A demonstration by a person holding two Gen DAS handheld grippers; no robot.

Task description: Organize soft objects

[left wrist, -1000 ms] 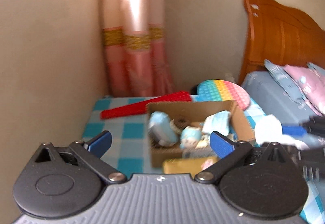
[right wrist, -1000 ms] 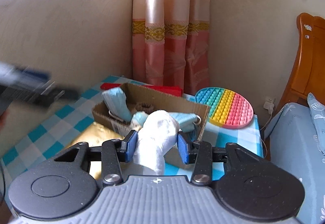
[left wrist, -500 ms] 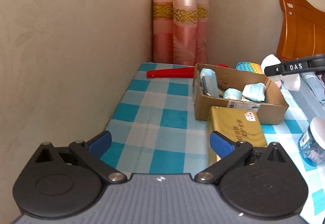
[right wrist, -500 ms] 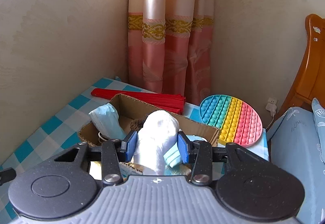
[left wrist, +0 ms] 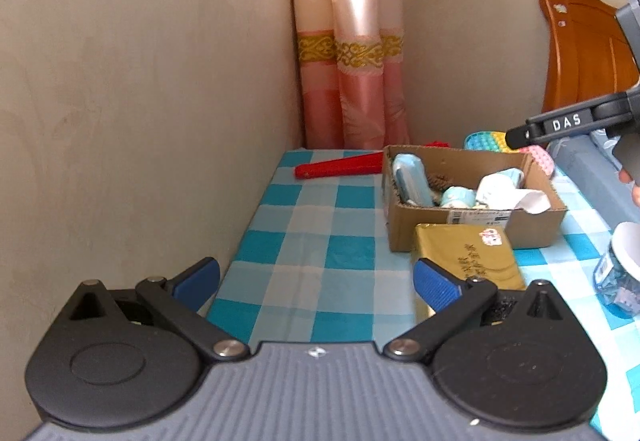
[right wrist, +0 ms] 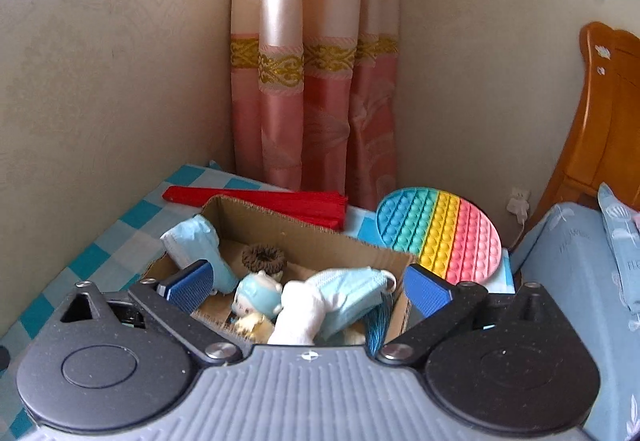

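A cardboard box (left wrist: 536, 229) (right wrist: 280, 225) on the checked table holds blue face masks (right wrist: 196, 245), a brown hair tie (right wrist: 264, 258), a small blue plush (right wrist: 258, 295) and a white soft roll (right wrist: 300, 311) (left wrist: 516, 197). My right gripper (right wrist: 308, 287) is open just above the box, with the white roll lying in the box between its fingers. It shows in the left wrist view (left wrist: 560, 125) above the box's far right. My left gripper (left wrist: 316, 281) is open and empty over the table's near left.
A gold packet (left wrist: 464, 261) lies in front of the box. A red folded fan (left wrist: 340, 166) (right wrist: 260, 199) and a rainbow pop-it mat (right wrist: 440, 233) lie behind it. A clear jar (left wrist: 620, 277) stands at the right. Walls, a curtain and a bed border the table.
My right gripper has opened and let the white roll drop into the box. My left gripper has stayed open and edged closer to the table.
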